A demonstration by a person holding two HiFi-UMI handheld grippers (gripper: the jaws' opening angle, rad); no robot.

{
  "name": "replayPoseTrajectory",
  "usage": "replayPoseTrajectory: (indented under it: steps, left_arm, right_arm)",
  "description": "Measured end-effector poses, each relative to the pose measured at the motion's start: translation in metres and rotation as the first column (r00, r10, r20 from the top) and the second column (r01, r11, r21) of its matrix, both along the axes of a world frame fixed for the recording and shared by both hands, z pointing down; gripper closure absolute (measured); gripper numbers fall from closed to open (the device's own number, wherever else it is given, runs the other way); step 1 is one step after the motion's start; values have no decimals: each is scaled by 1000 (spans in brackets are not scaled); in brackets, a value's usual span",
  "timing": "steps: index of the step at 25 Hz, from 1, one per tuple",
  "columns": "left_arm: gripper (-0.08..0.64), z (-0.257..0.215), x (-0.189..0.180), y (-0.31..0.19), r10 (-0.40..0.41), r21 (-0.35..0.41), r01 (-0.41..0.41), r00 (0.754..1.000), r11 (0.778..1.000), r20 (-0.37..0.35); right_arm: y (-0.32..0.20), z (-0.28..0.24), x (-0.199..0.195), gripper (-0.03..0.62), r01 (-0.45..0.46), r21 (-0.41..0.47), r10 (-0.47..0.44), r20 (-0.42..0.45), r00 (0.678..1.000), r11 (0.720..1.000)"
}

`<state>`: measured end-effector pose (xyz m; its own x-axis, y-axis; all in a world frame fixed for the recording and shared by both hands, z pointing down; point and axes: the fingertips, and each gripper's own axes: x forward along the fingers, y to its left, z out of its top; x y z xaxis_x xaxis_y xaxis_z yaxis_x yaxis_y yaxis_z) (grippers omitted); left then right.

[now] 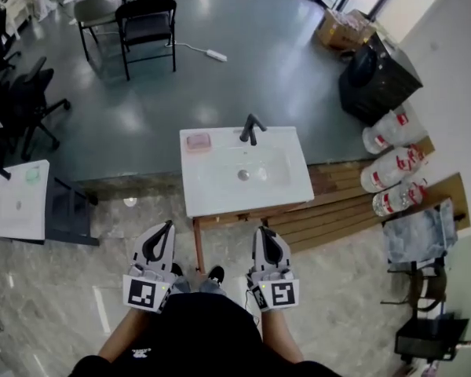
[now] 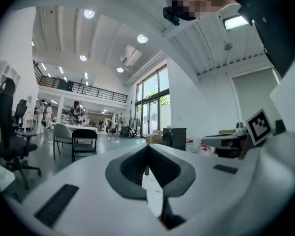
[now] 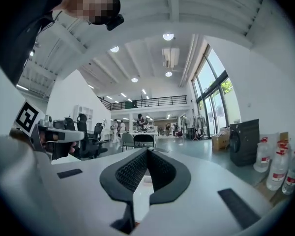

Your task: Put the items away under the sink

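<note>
A white sink unit (image 1: 220,195) with a black tap (image 1: 251,129) stands just ahead of me on wooden legs. On its left back corner lies a pink item (image 1: 198,140). The space under the sink is hidden from above. Both grippers are held close to my body, short of the sink's front edge and pointing toward it. My left gripper (image 1: 163,226) (image 2: 147,149) is shut with nothing in it. My right gripper (image 1: 264,231) (image 3: 147,151) is likewise shut and empty. Neither touches anything.
Several large clear jugs (image 1: 388,171) (image 3: 280,168) lie by the wall at right, beside wooden planks (image 1: 345,203) and a black cabinet (image 1: 377,77). A white table (image 1: 16,199) and black chairs (image 1: 145,22) stand at left. A metal rack (image 1: 424,242) is at far right.
</note>
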<state>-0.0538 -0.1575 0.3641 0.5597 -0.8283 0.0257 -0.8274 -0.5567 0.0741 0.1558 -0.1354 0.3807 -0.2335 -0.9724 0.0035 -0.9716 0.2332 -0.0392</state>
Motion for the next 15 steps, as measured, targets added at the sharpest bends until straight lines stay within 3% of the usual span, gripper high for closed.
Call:
replayPoseTrajectory:
  steps: [5, 15]
  left_arm:
    - [554, -13, -18, 8, -19, 36, 19, 1000, 999, 8]
    - [554, -25, -14, 9, -14, 90, 12, 1000, 996, 20]
  right_arm:
    - [17, -11, 7, 581, -54, 55, 57, -56, 997, 997]
    - [27, -17, 17, 581, -101, 76, 104, -38, 994, 992]
